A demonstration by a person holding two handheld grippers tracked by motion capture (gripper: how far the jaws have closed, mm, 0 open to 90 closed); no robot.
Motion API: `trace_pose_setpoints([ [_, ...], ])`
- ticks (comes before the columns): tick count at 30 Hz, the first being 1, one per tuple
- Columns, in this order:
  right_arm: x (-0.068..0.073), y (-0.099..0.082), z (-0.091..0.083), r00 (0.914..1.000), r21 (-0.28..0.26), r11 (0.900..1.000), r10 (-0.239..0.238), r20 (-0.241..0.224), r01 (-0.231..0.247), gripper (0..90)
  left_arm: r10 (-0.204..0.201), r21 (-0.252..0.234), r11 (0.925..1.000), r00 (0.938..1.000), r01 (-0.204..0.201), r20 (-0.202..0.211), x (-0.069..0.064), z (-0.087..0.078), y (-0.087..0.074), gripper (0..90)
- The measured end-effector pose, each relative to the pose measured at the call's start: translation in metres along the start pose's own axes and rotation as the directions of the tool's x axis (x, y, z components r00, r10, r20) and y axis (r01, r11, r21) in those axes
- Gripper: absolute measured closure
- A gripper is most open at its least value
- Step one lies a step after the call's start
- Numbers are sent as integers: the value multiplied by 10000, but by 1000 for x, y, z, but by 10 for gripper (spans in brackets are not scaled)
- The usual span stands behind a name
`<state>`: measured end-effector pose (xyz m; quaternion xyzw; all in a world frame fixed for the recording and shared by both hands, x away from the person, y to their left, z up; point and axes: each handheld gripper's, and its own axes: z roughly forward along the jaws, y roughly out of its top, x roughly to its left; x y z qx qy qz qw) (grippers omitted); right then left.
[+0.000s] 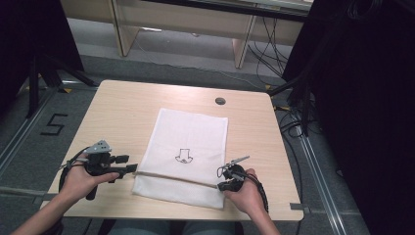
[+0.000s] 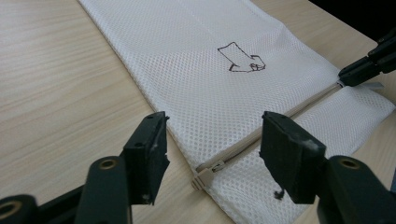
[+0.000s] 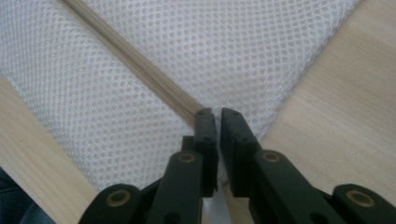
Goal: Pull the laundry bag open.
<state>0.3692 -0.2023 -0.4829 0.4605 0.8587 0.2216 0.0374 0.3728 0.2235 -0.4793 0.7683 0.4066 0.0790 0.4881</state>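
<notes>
Two grippers working a mesh bag's zipper

High view: the bag (image 1: 188, 154) is lying mid-table, left gripper (image 1: 128, 164) at 9 o'clock, right gripper (image 1: 226, 179) at 3; bare table (image 1: 122, 110) beyond. Left gripper view: jaws standing wide, the zipper pull (image 2: 205, 176) lying untouched between them. Right gripper view: jaws nearly closed, a slim gap showing, at the zipper (image 3: 140, 67) end by the bag's edge.
</notes>
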Motion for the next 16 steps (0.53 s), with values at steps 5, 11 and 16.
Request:
trace_pose_setpoints([
  [5, 2, -1, -2, 9998, 79, 9999, -102, -142, 103, 813, -504, -124, 9987, 9978, 499, -431, 18, 2, -2, 374],
  [11, 4, -2, -2, 9996, -33, 9997, -258, -128, 258, 751, -745, -256, 9970, 9950, 730, -660, 23, 1, -3, 377],
  [16, 3, -2, -4, 9984, -361, 9978, -563, -61, 560, 734, -734, -168, 9972, 9941, 723, -802, 27, 3, -3, 381],
])
